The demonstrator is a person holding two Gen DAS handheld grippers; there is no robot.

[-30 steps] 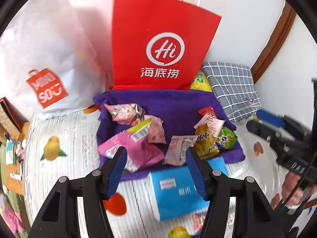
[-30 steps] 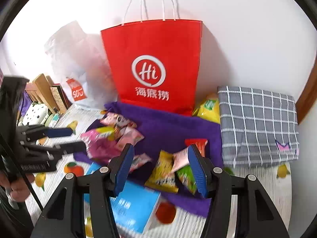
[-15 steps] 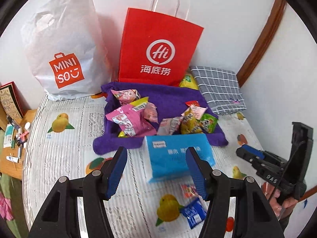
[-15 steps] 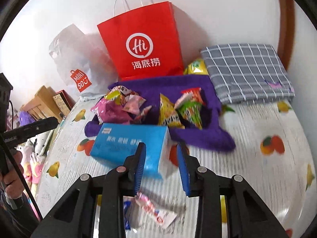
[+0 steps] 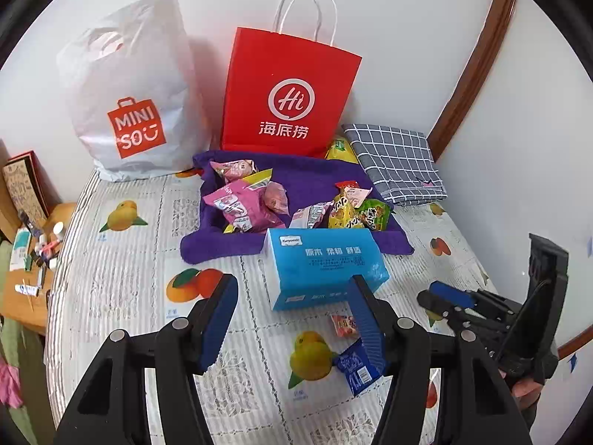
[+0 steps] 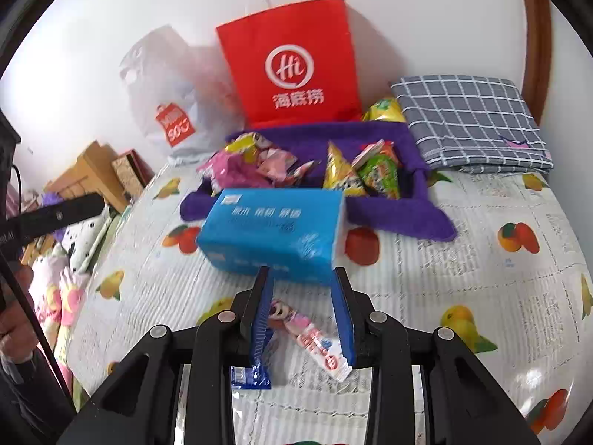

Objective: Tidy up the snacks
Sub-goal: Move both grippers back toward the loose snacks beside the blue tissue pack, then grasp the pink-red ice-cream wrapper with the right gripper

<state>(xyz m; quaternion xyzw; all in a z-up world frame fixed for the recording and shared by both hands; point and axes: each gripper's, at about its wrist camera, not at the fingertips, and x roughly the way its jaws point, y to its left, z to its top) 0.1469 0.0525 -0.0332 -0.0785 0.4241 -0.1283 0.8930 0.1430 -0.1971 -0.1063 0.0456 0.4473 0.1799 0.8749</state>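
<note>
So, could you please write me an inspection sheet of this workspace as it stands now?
Surface: fruit-print cover, ridged, lying flat.
Job's things: mixed snack packets piled on the purple towel; a pink-white packet and a blue packet lie loose on the cover.
Clutter: blue tissue pack in front of the towel; folded checked cloth to the right.
Grippers: left claw open, empty; right claw open over the pink-white packet, not gripping.
Cables: thin dark cable at the left edge of the right wrist view.
Surroundings: red paper bag and white Miniso bag against the wall.
</note>
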